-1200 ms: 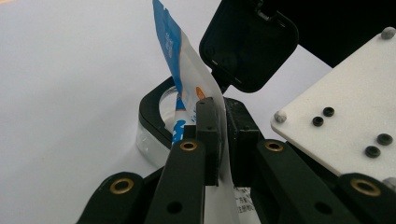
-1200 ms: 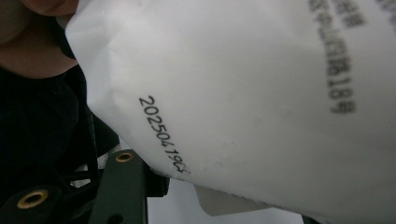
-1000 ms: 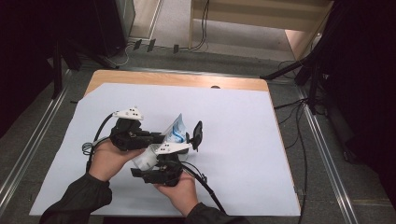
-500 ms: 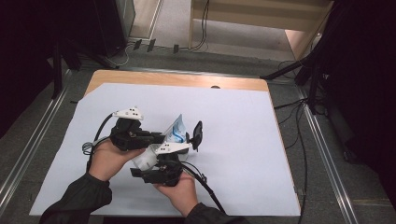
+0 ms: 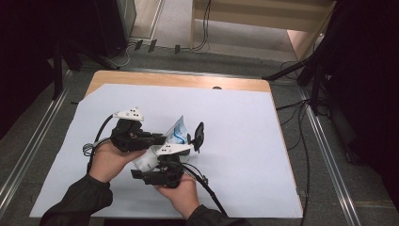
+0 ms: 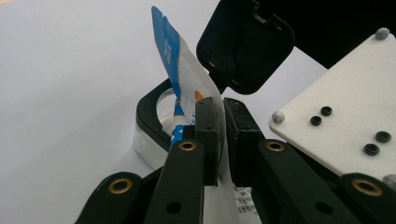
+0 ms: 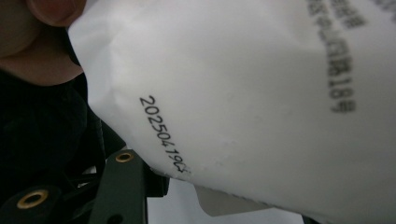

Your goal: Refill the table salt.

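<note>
Recording lab: paper-covered table [image 5: 244, 141], floor rails [image 5: 329, 155], loose cables [image 5: 301, 141].

Item count, as seen from above and from both claw cameras:

- Bench [image 5: 244, 84]: one, wooden top.
- White sheet [image 5: 244, 141] covering the bench: one.
- Claws: two, a left claw [image 5: 160, 138] and a right claw [image 5: 190, 141], one in each hand.
- Hands: two, a left hand [image 5: 109, 160] and a right hand [image 5: 181, 192].
- Grey three-cornered plates: two, one [image 5: 129, 113] on the left claw, one [image 5: 170, 149] on the right.
- Sachet [image 5: 178, 131], blue and white, printed: one; its white back [image 7: 243, 93] carries one stamped row of digits.
- Black container [image 6: 149, 112] with a clear base: one.
- Hinged black lid [image 6: 245, 44] on that container: one, standing open.
</note>
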`<state>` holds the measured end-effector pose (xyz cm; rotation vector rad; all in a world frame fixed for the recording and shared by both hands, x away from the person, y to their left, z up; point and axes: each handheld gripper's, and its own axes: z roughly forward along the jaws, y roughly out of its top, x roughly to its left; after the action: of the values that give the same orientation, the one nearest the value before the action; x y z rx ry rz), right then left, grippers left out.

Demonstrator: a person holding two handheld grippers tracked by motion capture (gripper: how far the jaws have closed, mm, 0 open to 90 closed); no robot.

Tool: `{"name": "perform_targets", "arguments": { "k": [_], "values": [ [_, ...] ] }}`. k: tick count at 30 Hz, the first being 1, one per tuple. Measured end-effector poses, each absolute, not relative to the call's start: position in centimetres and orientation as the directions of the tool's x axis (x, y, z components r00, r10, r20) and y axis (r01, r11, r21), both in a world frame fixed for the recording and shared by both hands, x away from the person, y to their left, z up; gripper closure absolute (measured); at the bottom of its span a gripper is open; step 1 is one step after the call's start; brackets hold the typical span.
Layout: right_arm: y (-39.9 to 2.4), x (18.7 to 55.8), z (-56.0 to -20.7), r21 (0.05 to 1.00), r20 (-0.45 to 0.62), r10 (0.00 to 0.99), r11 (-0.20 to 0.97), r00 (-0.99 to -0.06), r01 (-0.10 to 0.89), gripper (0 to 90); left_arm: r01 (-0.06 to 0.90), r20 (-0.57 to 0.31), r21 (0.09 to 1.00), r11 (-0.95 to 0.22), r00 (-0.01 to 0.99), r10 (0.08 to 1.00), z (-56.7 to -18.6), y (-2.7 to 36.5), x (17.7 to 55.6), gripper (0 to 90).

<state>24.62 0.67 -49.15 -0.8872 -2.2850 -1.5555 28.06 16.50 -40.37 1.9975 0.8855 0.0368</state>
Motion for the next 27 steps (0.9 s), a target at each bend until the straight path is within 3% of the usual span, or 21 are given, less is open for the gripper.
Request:
{"name": "perform_targets", "arguments": {
  "k": [27],
  "values": [
    [0.73,24.65,-48.97,0.765,0.513,0.346,0.230,-0.786,0.601,51.8,0.552,-0.269,0.778,-0.300,0.724,0.636,-39.71,16.60,27.75,90.0]
  ]
}}
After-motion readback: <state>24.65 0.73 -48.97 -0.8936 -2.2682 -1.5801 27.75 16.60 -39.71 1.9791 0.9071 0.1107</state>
